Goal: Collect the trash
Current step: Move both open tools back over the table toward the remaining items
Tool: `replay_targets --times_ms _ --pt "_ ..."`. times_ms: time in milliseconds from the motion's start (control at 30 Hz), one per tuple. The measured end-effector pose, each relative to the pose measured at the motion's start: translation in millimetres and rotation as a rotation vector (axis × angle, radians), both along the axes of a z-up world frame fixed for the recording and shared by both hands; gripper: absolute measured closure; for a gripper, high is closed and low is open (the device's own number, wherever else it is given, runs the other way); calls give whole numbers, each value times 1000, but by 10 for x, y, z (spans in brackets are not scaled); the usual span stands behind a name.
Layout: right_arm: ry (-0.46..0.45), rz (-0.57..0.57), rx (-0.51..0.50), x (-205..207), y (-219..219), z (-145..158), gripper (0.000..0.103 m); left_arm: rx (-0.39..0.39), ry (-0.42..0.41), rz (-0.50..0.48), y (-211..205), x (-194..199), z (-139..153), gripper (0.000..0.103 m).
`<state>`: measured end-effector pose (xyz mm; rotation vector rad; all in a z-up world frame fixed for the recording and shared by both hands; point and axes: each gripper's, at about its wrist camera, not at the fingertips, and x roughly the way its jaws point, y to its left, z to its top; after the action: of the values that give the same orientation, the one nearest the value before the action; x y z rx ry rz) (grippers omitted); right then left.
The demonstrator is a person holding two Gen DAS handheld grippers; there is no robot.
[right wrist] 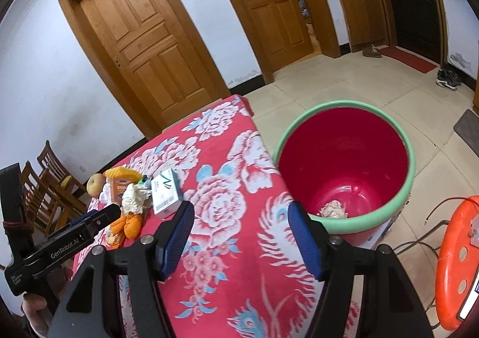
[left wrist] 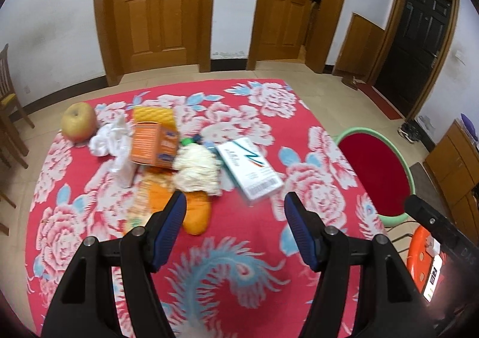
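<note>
Trash on the table, bucket beside it

A white crumpled tissue (left wrist: 109, 140), orange box (left wrist: 154, 143), cream paper wad (left wrist: 197, 170) and white-teal carton (left wrist: 250, 172) lie clustered; the red green-rimmed bucket (right wrist: 344, 227) holds one wad (right wrist: 333, 209).

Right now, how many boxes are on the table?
2: an orange box standing mid-pile beside the white tissue, and a white box lying flat at the pile's bucket-side end. Others may be hidden.

Home living room, panelled wooden doors (left wrist: 155, 9) in white walls, tiled floor (right wrist: 359, 80), floral red tablecloth (left wrist: 239, 236) on table, wooden chairs (right wrist: 51, 185), shoes (right wrist: 447, 77) by dark entrance door (left wrist: 419, 48)
</note>
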<state>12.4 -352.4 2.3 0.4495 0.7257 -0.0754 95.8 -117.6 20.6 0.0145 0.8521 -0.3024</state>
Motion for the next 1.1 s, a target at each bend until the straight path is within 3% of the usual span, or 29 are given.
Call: replay_targets --times_ms 367,700,1100 --pt "16 71 -21 294 339 7 35 31 -14 101 490 232 -8 35" --pt "40 124 -23 593 578 -94 35 46 18 209 902 503 -230 35" --pt "101 193 -35 926 788 -286 35 17 52 183 882 734 -424 33"
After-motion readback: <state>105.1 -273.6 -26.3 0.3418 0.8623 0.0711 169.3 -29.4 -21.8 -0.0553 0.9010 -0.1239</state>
